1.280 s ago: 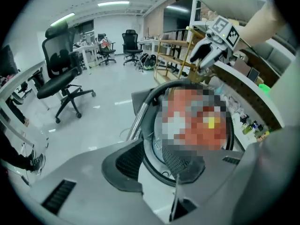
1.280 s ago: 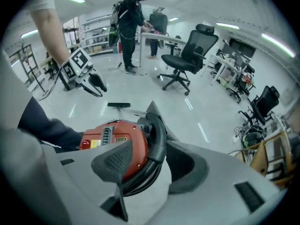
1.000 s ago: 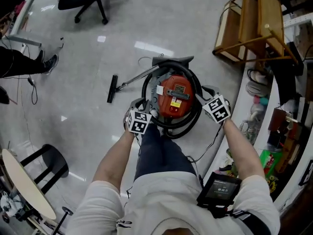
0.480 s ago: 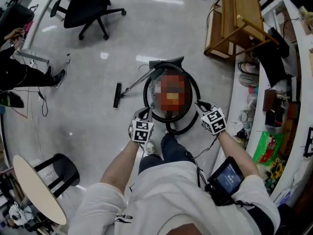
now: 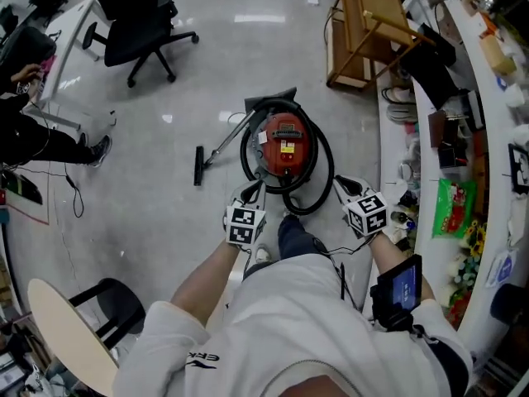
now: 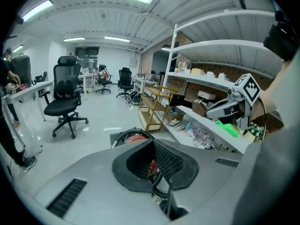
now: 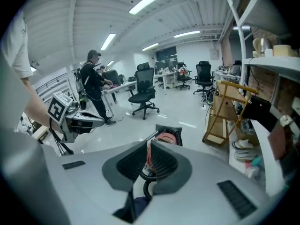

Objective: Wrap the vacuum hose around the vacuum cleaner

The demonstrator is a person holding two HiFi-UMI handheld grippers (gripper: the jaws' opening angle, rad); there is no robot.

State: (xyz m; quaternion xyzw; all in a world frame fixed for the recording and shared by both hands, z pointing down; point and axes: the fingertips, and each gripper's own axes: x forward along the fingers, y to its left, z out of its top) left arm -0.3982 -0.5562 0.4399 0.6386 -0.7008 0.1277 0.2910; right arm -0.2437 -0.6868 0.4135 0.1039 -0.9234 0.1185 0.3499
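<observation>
Jaws on the left hand-held gripper are pressed together with nothing between them. The right hand-held gripper has just been closing. Its own view shows only a narrow slit left between the pads, and nothing is caught in it. In the head view both are held out in front of the person's body, one at each side of a raised knee, their marker cubes facing up. A small screen is strapped to the right forearm.

Ahead of the two hand-held grippers, the red vacuum cleaner stands on the pale glossy floor. The black vacuum hose lies in loops around its body. One loop bulges out on the person's side and ends between the two hand-held grippers, and neither touches it. The metal wand runs out to the left of the vacuum cleaner to the floor head, which lies flat on the floor.

Farther off, a black office chair stands at the upper left and a wooden trolley at the upper right. White shelves crowded with small items run along the right edge.
</observation>
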